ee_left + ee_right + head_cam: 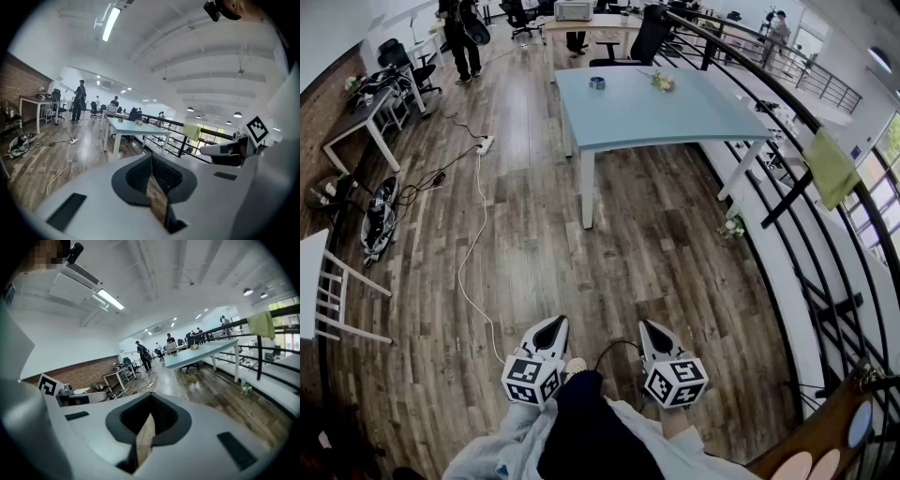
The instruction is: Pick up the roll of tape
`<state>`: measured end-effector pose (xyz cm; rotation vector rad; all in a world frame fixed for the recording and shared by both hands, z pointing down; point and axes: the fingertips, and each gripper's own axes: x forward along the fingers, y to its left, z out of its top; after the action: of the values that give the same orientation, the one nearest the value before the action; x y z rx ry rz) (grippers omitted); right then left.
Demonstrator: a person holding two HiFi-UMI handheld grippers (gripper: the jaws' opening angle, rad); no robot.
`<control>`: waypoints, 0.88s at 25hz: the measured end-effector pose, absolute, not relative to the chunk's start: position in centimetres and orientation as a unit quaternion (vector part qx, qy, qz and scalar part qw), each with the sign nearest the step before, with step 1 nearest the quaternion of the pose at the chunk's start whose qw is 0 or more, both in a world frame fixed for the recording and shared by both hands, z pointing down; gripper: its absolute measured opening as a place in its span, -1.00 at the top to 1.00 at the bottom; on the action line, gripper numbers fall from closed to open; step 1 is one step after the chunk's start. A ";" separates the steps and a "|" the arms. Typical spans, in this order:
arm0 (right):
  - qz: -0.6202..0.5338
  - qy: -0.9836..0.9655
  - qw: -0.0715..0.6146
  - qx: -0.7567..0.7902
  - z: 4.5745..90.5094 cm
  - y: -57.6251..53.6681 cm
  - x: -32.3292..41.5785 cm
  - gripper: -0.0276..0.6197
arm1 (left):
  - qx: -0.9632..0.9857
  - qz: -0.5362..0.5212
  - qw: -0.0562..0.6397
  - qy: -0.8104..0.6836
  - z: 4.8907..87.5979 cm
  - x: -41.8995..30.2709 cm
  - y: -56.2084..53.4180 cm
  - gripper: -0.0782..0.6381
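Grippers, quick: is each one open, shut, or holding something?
Left gripper: shut, holding nothing.
Right gripper: shut, holding nothing.

The head view looks steeply down over the left gripper [554, 325] and right gripper [650, 328], well short of the blue table [656, 112]. Both gripper views sit low, facing nearly level toward that far table. All three share the table and the railing [795, 106] beside it.
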<state>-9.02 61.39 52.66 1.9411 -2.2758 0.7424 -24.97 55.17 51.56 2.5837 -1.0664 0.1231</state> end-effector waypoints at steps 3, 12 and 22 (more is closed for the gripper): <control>0.224 -0.741 0.014 0.632 51.9 63.9 -9.3 0.89 | 0.908 0.036 0.170 -0.380 51.1 -25.2 57.7 0.73; 0.206 -0.733 0.032 0.647 52.2 67.5 -8.3 0.89 | 0.904 0.033 0.158 -0.395 50.8 -25.7 61.5 0.73; 0.226 -0.727 0.024 0.649 53.1 64.3 -7.9 0.89 | 0.902 0.045 0.161 -0.398 51.4 -25.3 58.6 0.73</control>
<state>-7.87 64.34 53.11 2.0069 -2.2483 0.6985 -25.31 58.64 51.44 2.5759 -1.1354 0.1299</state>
